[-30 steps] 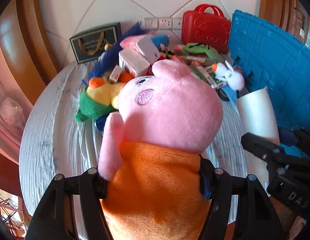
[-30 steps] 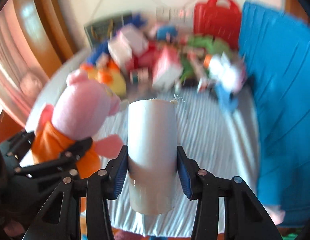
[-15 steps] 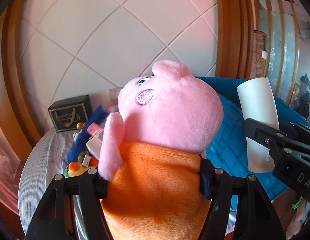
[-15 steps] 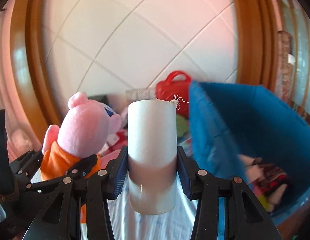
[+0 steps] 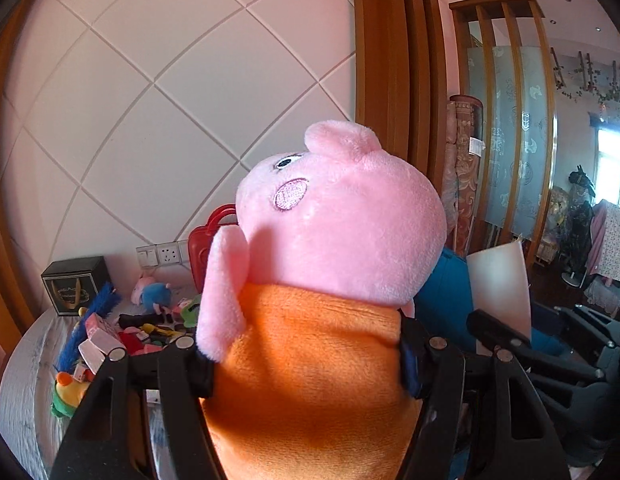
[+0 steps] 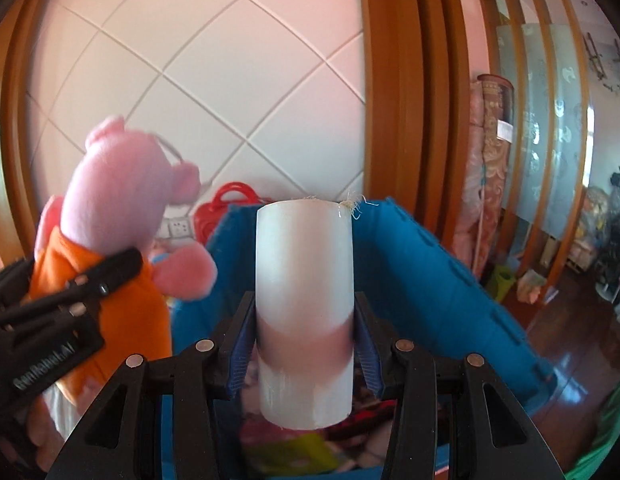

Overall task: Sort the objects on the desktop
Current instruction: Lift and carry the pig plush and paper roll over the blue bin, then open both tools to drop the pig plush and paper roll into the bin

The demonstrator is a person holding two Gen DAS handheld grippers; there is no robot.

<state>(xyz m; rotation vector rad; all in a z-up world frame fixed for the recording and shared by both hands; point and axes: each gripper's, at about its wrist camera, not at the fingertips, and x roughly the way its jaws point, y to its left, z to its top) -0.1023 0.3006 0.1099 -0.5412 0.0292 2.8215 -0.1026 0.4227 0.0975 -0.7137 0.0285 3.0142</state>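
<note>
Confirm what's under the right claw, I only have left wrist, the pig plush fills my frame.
Observer: The right claw is above an open blue bin; the white roll it grips hangs over the bin's inside.
Operator: Bin empty?
Observer: No. Below the roll there are colourful items at the bottom, too blurred to name.
Operator: Where's my pig plush relative to the bin?
Observer: The pig plush, gripped by the left claw, is left of the bin's near-left wall, apparently not yet over the opening.
</note>
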